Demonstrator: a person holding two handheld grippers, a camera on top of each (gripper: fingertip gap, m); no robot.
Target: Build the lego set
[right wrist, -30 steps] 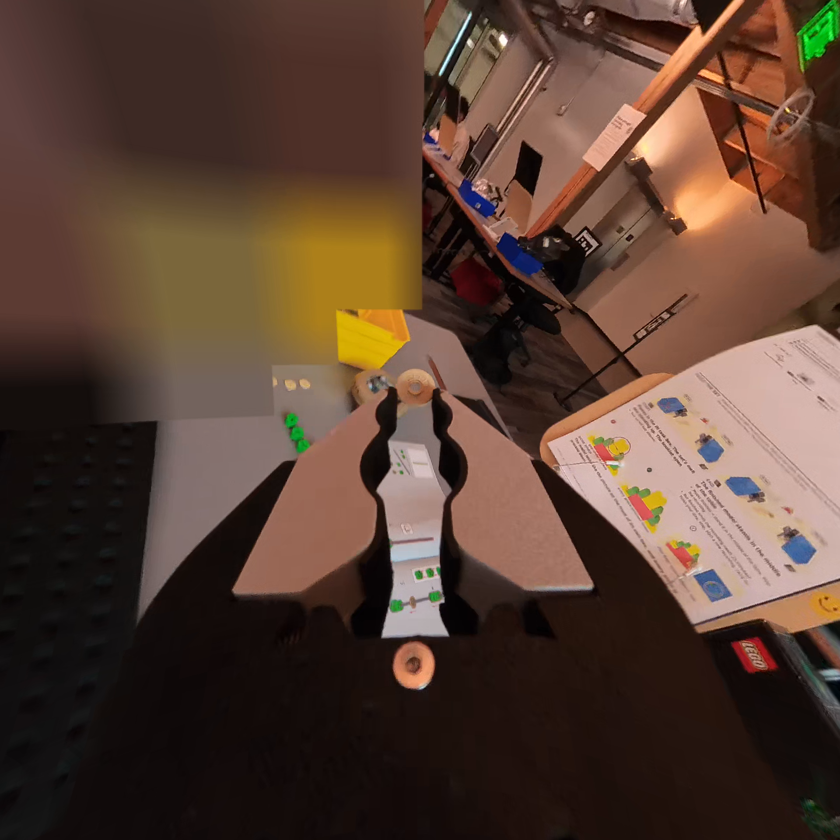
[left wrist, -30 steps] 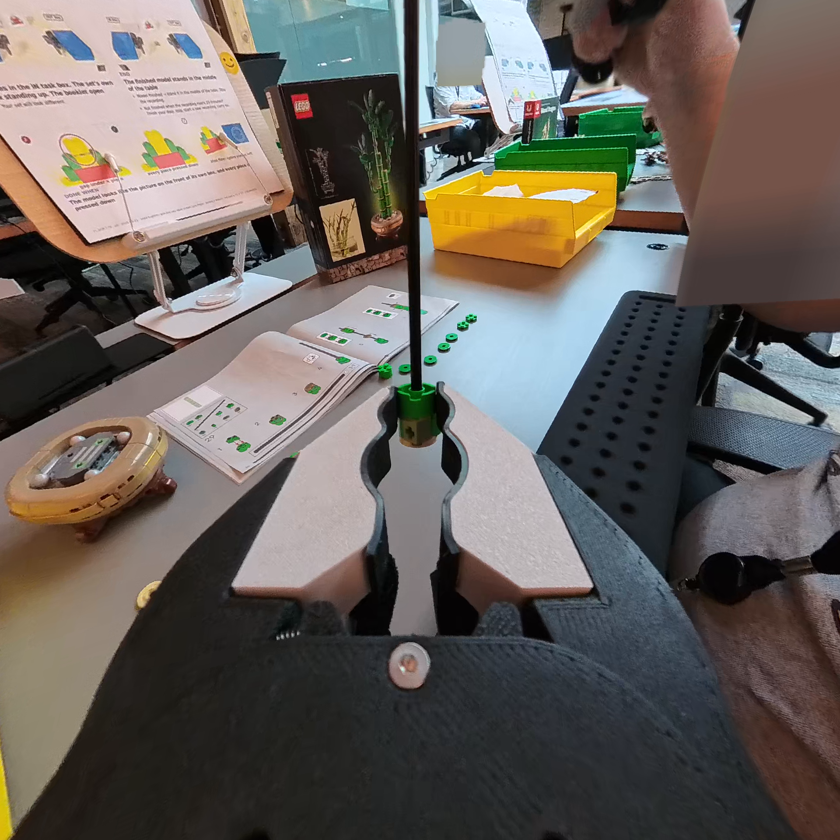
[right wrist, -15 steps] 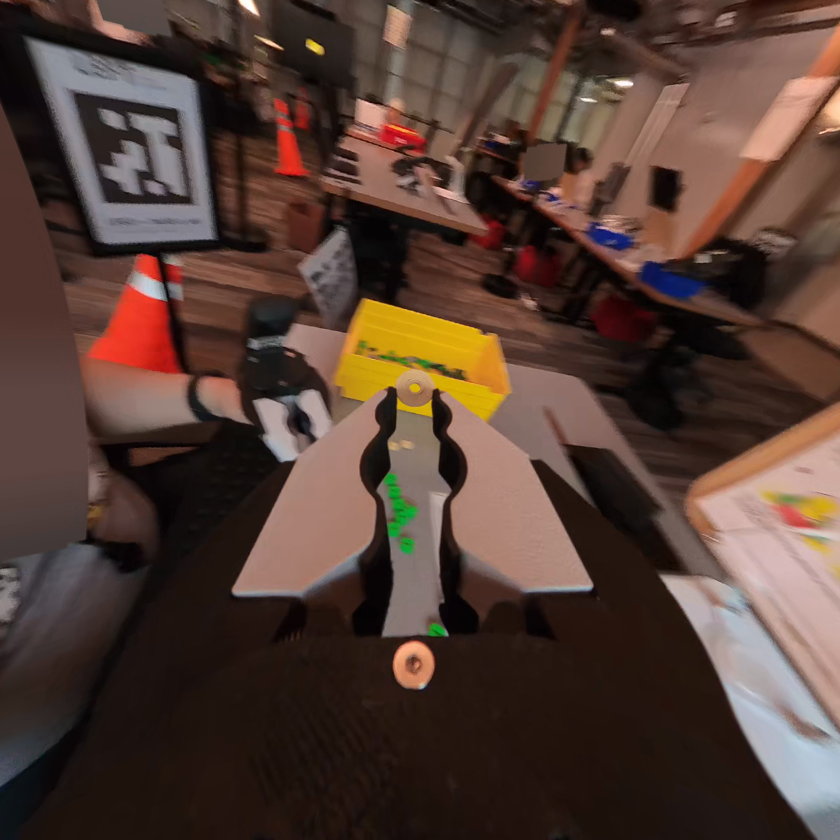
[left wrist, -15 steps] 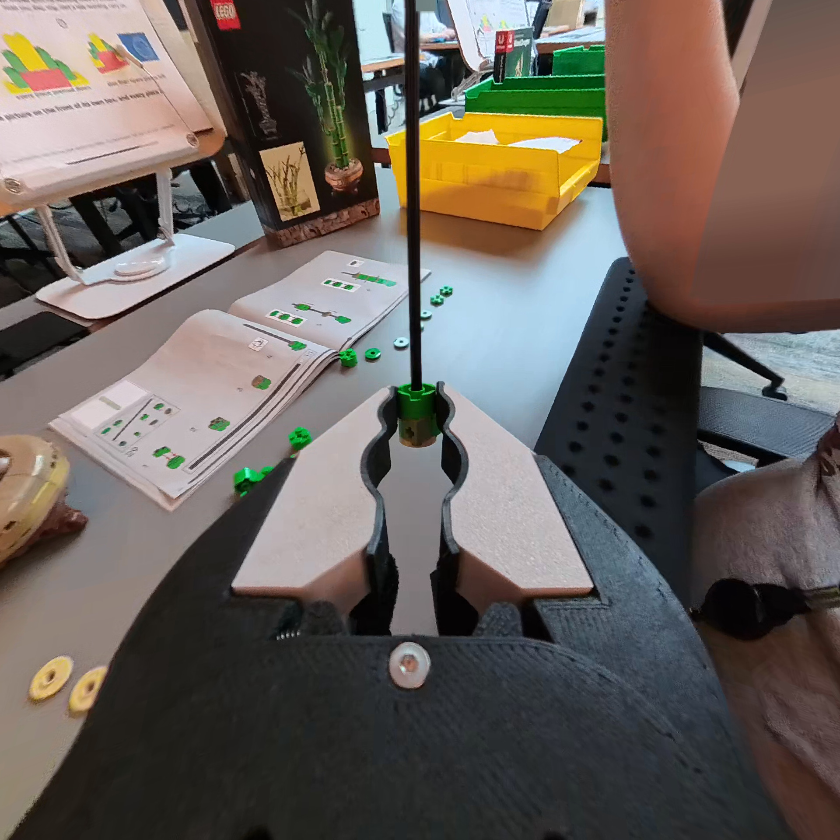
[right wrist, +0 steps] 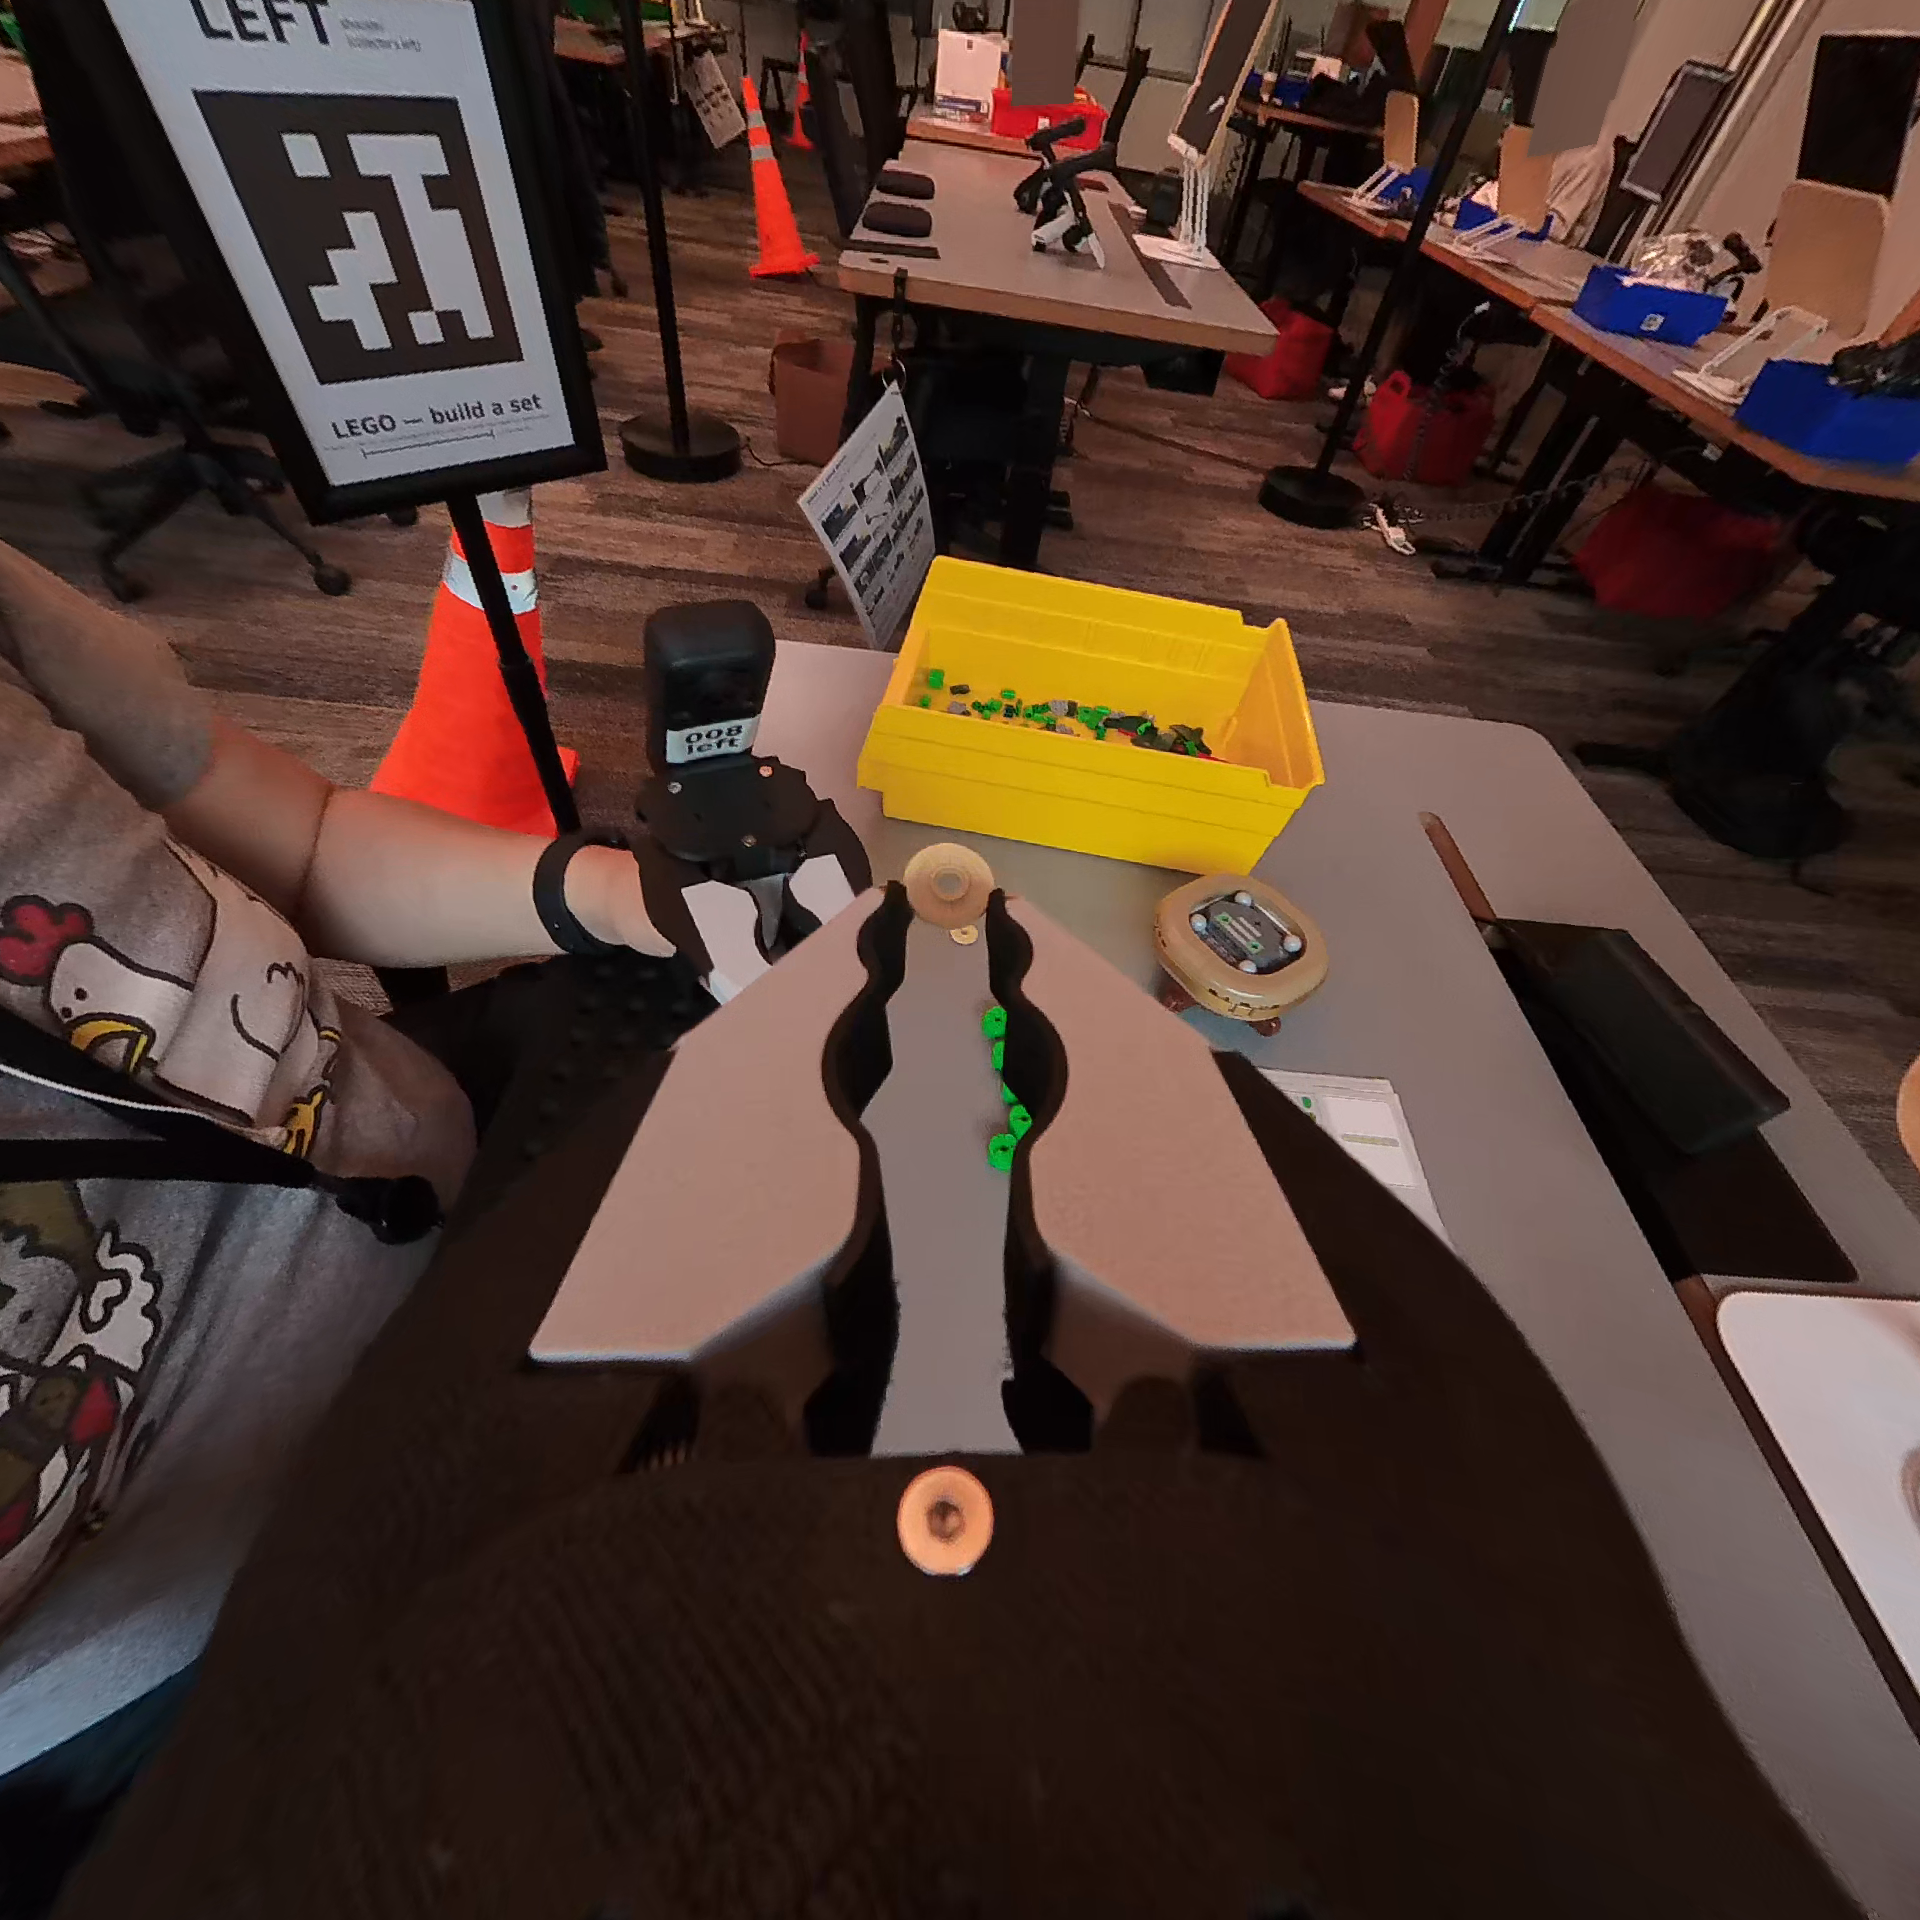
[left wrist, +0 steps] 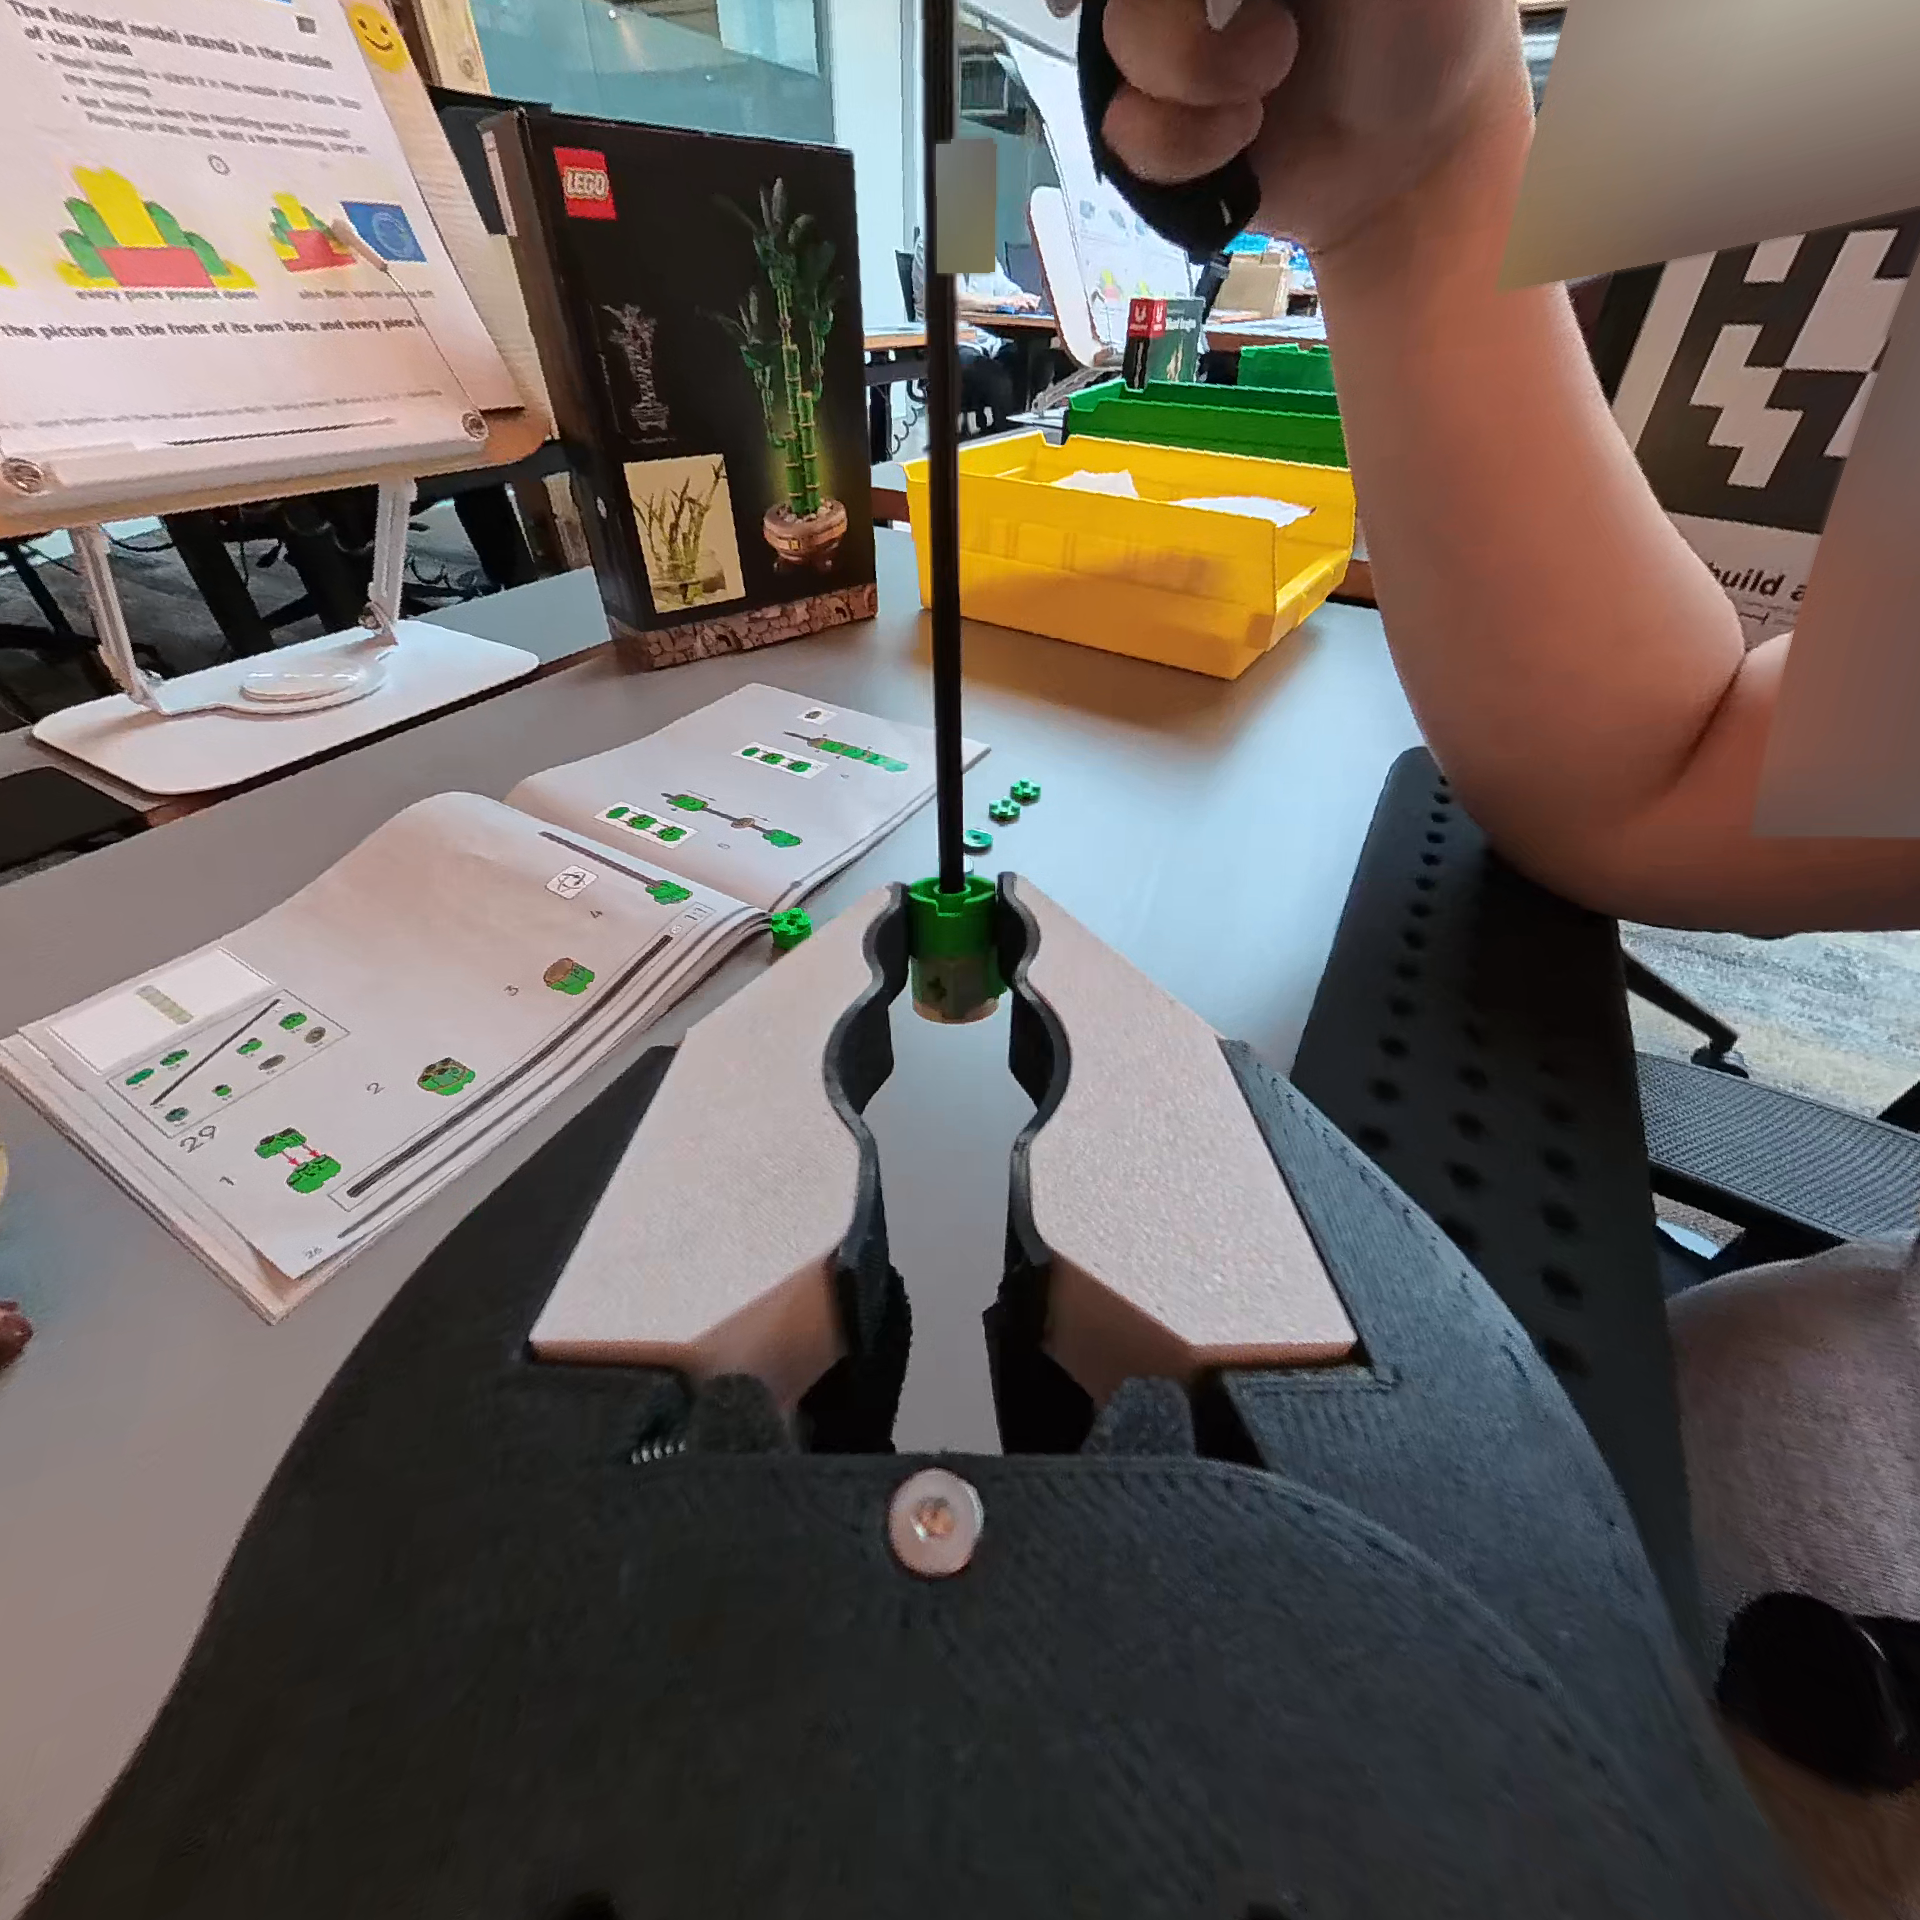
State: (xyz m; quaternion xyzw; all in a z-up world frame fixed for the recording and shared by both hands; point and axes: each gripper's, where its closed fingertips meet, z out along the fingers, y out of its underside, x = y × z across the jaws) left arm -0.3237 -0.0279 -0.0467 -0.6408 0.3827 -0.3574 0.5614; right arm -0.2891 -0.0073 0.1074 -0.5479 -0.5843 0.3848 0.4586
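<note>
In the left wrist view, the left gripper (left wrist: 954, 951) is at the centre of the frame and its jaws are closed on a green round piece (left wrist: 952, 928) that has a brownish piece under it. A thin black rod (left wrist: 943, 499) stands upright from this green piece and goes up out of the top of the frame. Behind the fingertips, at left of centre, the open instruction booklet (left wrist: 499, 966) lies on the grey table (left wrist: 1164, 769), with a few small green pieces (left wrist: 1003, 810) just beside its right page. The set's box (left wrist: 707, 395) stands in the upper middle, left of a yellow bin (left wrist: 1132, 551). In the right wrist view, the right gripper (right wrist: 943, 902) pinches a tan round piece (right wrist: 943, 883) between its tips, at the centre of the frame. Behind it stands another yellow bin (right wrist: 1091, 779) with loose pieces inside, and to the right of centre a tan oval base (right wrist: 1242, 940) rests on the table.
</note>
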